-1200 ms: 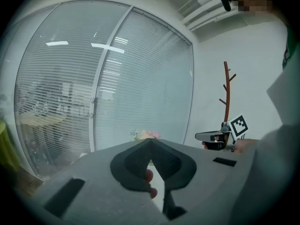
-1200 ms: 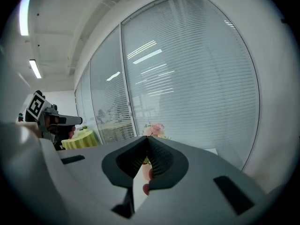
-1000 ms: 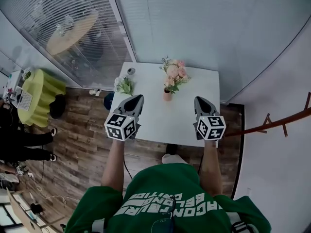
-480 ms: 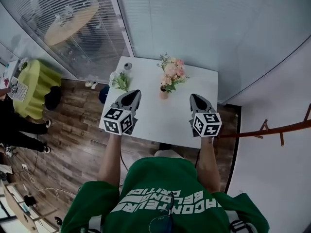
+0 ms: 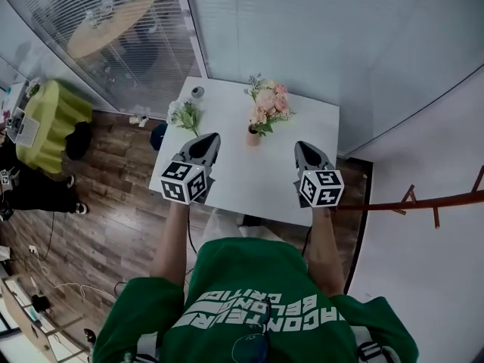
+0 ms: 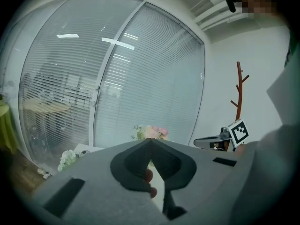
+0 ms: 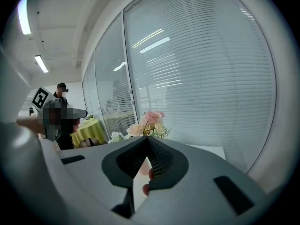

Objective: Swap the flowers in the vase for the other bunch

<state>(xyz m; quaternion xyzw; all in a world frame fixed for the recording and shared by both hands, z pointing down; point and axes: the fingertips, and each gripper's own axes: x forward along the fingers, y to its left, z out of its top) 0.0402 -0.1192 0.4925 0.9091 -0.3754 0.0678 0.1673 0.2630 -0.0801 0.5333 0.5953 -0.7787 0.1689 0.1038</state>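
Note:
A small pink vase stands at the middle back of the white table and holds pink and peach flowers. A second bunch of white flowers with green leaves lies at the table's back left. My left gripper hovers over the near left of the table, shut and empty, short of the white bunch. To the right of the vase and nearer me, my right gripper is shut and empty. The pink flowers show just above both jaw tips.
A small round tin sits at the table's far left corner. A glass wall with blinds runs behind the table. A wooden coat stand is at the right. A yellow-green covered table and a person's legs are at the left.
Both grippers have sunk a little over the near half of the table and stayed shut. The vase and both bunches have not moved.

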